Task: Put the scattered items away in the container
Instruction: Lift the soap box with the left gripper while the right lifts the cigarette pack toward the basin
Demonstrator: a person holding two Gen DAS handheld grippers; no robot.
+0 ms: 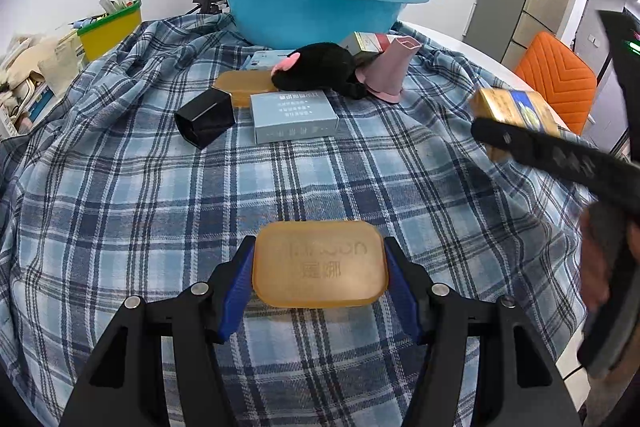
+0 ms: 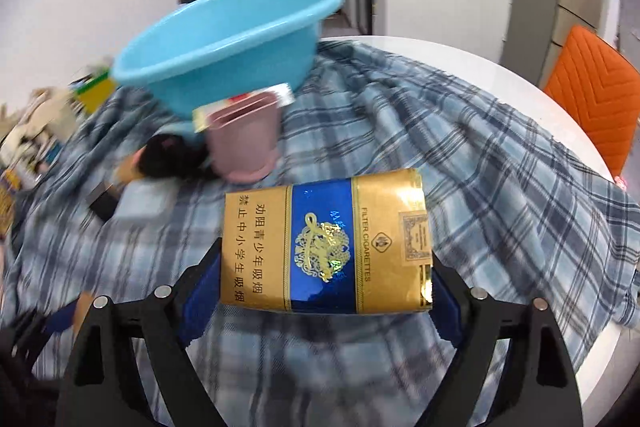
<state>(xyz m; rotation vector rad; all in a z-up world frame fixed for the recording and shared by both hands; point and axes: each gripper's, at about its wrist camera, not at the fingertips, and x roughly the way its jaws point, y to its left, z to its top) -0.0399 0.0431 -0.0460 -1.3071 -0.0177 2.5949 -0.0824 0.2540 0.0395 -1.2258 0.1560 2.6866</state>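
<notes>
My left gripper (image 1: 319,263) is shut on an amber soap bar (image 1: 319,263) just above the plaid cloth. My right gripper (image 2: 326,247) is shut on a gold and blue cigarette pack (image 2: 326,247), held above the cloth; the pack also shows in the left wrist view (image 1: 516,111). The blue basin (image 1: 316,3) stands at the far side of the table, also in the right wrist view (image 2: 224,55). In front of it lie a black plush toy (image 1: 316,67), a pink cup (image 1: 390,71), a second soap bar (image 1: 244,85), a grey box (image 1: 294,115) and a black box (image 1: 206,117).
A plaid cloth (image 1: 160,207) covers the round white table (image 2: 440,55). An orange chair (image 1: 556,79) stands at the right. A yellow-green bin (image 1: 110,27) and clutter sit at the left. A small red and gold box (image 1: 370,43) lies behind the pink cup.
</notes>
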